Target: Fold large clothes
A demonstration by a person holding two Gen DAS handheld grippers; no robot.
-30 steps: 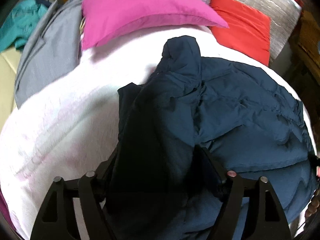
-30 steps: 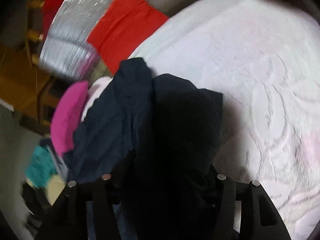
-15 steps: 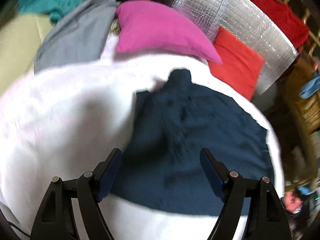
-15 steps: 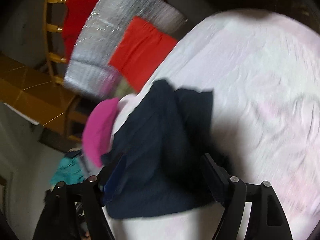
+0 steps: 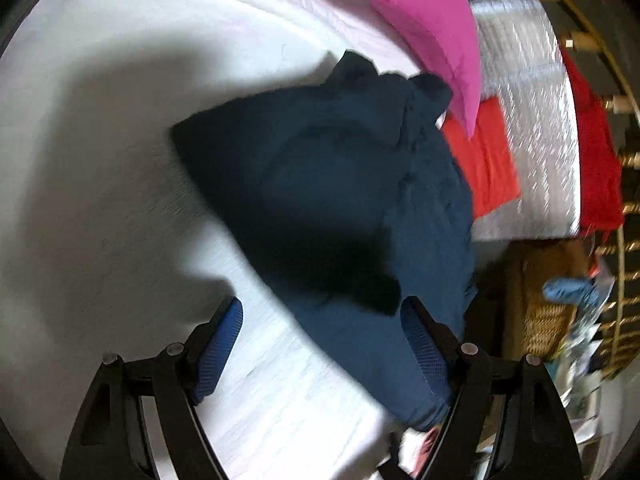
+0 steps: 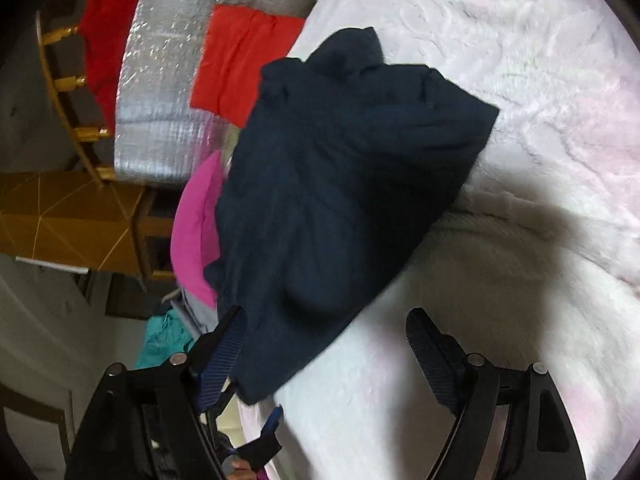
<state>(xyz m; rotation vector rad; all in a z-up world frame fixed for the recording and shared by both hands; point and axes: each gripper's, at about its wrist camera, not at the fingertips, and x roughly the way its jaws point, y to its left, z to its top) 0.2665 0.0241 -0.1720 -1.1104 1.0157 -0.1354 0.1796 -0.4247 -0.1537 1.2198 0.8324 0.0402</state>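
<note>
The navy padded jacket point(image 5: 344, 184) lies folded into a thick, roughly rectangular bundle on the white bedspread point(image 5: 100, 200), near the bed's edge. One rumpled end, bunched like a hood or collar, sits just beside the pink pillow point(image 5: 432, 28). Its fabric looks soft and slightly puffed.

Right gripper point(image 6: 326, 354): jaws stand wide apart, having just been opening, pads pressing on nothing. The folded navy jacket point(image 6: 344, 184) lies ahead of the jaws on the white bedspread point(image 6: 520, 280), its near edge beside the left pad. A pink pillow point(image 6: 196, 232) lies beyond the left jaw.
</note>
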